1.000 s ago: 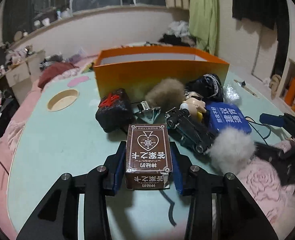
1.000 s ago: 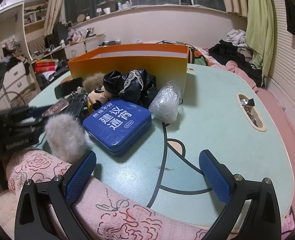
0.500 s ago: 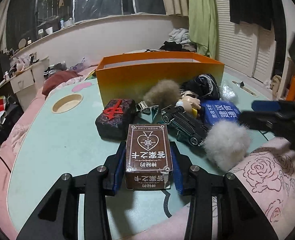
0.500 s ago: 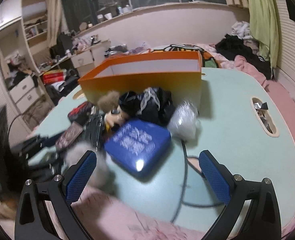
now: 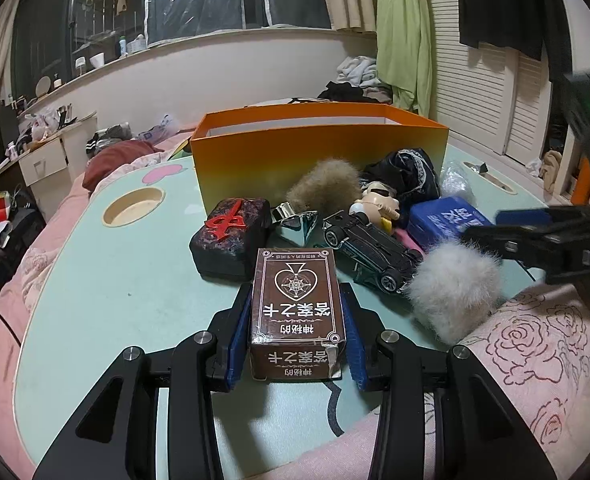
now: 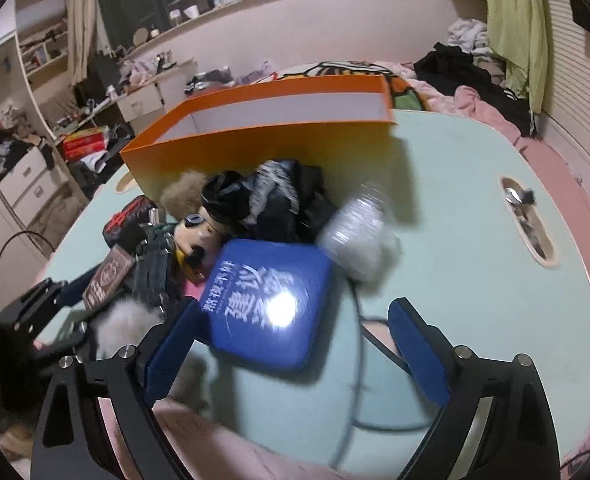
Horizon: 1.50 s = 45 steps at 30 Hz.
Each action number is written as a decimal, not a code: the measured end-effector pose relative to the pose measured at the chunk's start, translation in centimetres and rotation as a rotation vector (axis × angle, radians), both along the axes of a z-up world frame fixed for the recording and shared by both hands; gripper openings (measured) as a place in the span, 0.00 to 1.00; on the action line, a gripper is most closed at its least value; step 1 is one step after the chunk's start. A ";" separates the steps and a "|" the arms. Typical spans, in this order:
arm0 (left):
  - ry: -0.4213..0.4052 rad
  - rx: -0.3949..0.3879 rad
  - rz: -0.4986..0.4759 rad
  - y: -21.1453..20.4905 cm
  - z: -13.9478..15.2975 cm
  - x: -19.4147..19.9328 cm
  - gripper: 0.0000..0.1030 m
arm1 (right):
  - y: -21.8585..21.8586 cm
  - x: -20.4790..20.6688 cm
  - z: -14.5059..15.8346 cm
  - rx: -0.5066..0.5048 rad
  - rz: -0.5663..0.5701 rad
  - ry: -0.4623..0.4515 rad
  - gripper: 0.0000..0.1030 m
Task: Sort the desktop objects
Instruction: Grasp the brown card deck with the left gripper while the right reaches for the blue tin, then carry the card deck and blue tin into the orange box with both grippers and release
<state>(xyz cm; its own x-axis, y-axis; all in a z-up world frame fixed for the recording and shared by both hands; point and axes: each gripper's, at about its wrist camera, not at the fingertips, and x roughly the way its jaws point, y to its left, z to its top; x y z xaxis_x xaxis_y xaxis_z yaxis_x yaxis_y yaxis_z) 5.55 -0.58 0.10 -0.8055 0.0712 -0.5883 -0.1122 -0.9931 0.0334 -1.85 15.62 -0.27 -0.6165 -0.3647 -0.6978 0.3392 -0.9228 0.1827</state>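
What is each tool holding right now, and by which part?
The left tool grips the brown card box by its long sides. The right tool holds nothing, its jaws wide, just closing slightly.

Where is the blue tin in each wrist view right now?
Left wrist: blue tin at right of the pile, behind the white pompom.
Right wrist: blue tin low centre, filling the foreground.
Shared landmark: the orange box behind the pile.

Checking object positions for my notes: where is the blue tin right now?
In the right wrist view the blue tin lies on the table, centre-low, before the open right tongs, beside the crumpled plastic bag.
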 end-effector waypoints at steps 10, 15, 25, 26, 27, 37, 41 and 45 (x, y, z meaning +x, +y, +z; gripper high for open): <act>0.000 0.004 -0.001 -0.2 0.0 -0.1 0.41 | 1.2 3.2 0.7 -0.024 -0.007 0.157 0.93; 0.000 0.005 -0.001 -0.2 0.0 -0.1 0.41 | -1.3 2.3 0.6 0.081 0.036 0.137 0.93; 0.035 0.007 0.001 -0.8 1.0 0.8 0.41 | -1.5 1.6 0.0 0.099 0.046 0.109 0.64; 0.041 0.013 -0.003 -1.0 1.3 1.1 0.41 | -0.9 1.9 0.3 0.070 0.049 0.121 0.64; 0.045 0.025 -0.008 -1.3 1.9 1.5 0.41 | -0.4 2.2 0.6 0.047 0.049 0.133 0.64; 0.147 0.093 0.007 -2.6 10.9 -4.4 0.41 | -2.1 -3.0 8.5 -0.049 0.035 0.240 0.64; 0.076 0.134 0.008 -2.9 10.6 -11.9 0.46 | -4.5 -8.8 8.3 -0.008 0.000 0.201 0.66; -0.027 0.109 0.102 -3.8 7.0 -16.4 0.67 | -4.9 -12.5 6.9 0.068 -0.051 0.184 0.77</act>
